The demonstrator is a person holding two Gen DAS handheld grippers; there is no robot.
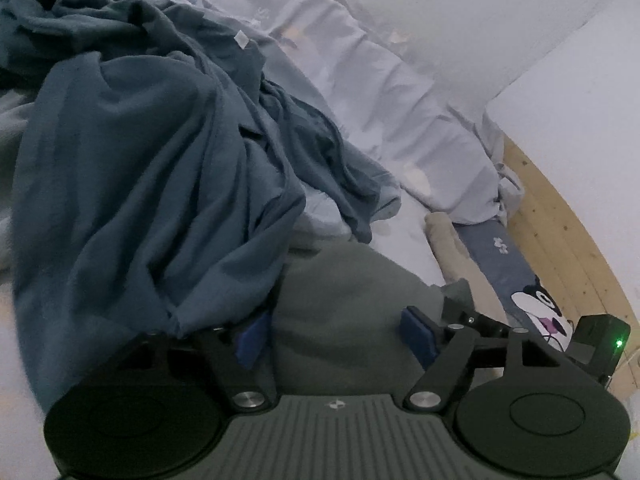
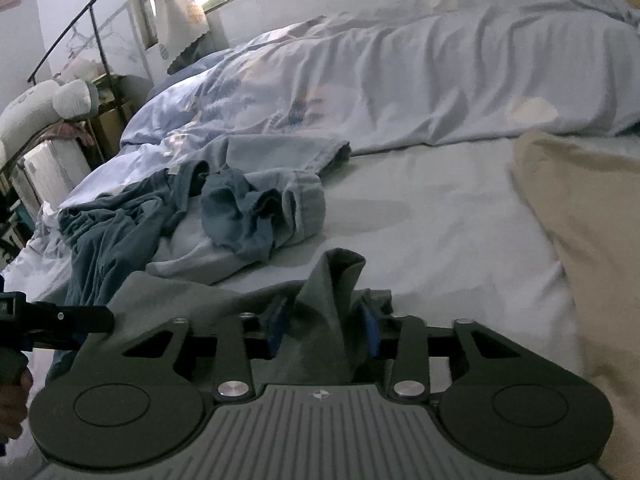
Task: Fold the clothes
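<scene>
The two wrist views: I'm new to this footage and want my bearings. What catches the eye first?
In the right wrist view, the right gripper pinches a bunched fold of grey-green garment that stands up between its fingers. In the left wrist view, a big rumpled dark blue garment drapes over the left side, while the left gripper is open over grey-green cloth. Behind lies a pale blue duvet.
</scene>
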